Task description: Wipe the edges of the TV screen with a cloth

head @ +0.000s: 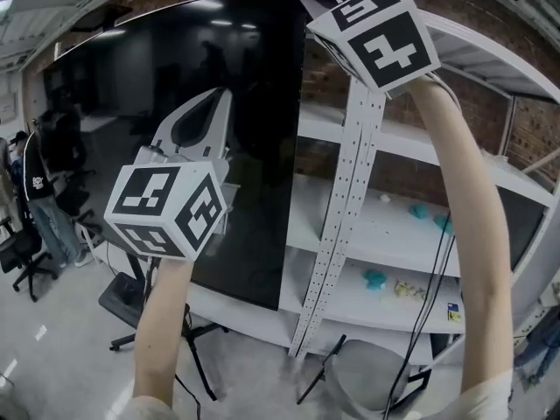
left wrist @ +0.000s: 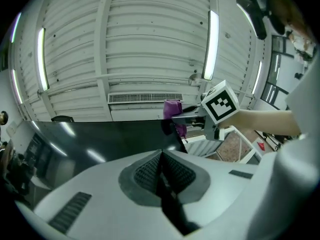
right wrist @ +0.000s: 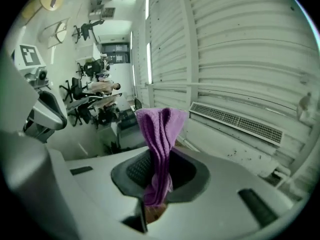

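A: Fig. key, pls. Where's the cloth?

B: Cloth (right wrist: 160,134): purple, bunched lengthwise. The right tongs (right wrist: 159,156) are closed on its lower part, and a folded tuft stands out past the tips. In the head view it sits at the very top of frame, at the upper right corner of the TV screen (head: 201,129). Touching the edge or just beside it: can't tell.

A: Left tongs?

B: Left tongs (left wrist: 161,156): pads together, nothing btwn them. They point at the dark panel, lower down and well apart from the cloth.

A: Bkgd?

B: White shelf rack (head: 385,226) just right of the screen. A person (head: 39,195) stands at far left.

A: Handling notes re the cloth?

B: Judged soft, light and limp, since it creases into loose folds. Only the short tuft near the tips would give firm wiping pressure. A hold near the middle of the bunch, as shown, seems right; a longer free end would likely flop and drag. The textured weave prob. catches the pads well, so slip risk looks low.

A: And the screen?

B: Glossy, thin-edged, prob. fragile. It calls for light pressure along the rim, w/ the hard tong tips off the glass. The edge wipe appears to be at an early stage, at the top corner.
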`<state>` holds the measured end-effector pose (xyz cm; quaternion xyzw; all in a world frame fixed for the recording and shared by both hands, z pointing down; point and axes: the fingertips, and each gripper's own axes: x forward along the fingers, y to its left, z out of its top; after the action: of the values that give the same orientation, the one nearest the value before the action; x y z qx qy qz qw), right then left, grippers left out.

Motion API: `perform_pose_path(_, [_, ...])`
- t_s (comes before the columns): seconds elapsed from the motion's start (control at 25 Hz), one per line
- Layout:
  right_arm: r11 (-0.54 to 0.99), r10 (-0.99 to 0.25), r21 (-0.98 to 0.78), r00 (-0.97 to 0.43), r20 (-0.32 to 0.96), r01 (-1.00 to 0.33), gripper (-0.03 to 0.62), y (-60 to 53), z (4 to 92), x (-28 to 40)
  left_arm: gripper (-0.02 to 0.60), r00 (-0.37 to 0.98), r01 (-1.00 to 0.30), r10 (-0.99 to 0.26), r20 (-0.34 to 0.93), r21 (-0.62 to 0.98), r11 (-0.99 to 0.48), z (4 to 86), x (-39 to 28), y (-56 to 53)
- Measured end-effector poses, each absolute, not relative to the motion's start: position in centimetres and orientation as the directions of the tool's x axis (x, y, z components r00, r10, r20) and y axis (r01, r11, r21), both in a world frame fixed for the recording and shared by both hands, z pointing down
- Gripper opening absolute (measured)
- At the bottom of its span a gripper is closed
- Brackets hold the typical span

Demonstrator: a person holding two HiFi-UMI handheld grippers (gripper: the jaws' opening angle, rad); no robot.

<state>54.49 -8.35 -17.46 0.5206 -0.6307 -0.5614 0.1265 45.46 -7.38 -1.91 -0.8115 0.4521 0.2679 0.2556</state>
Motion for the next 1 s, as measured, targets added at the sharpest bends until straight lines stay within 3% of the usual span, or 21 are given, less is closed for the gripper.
perform_pose_path(0.6, [-0.117, -0.710, 0.759, -0.480, -0.515, -0.641, 0.063, -7.9, -17.0, 55.1, 0.015, 0.405, -0.911, -0.666, -0.626, -0.216, -0.351, 0.3, 45.0, -7.4])
perform_pose_path(0.76, [-0.162, -0.657, 0.724, -0.474, -0.586, -0.670, 0.063, -6.6, -16.9, 55.4, 0.015, 0.398, -0.913, -0.654, -0.643, -0.206, -0.353, 0.0, 44.9, -6.8])
perform_pose_path(1.0, [-0.139, -0.542, 0.644, -0.487, -0.685, -0.752, 0.063, -2.6, -7.1, 55.0, 0.015, 0.383, -0.923, -0.625, -0.680, -0.248, -0.295, 1.8, 45.0, -4.0])
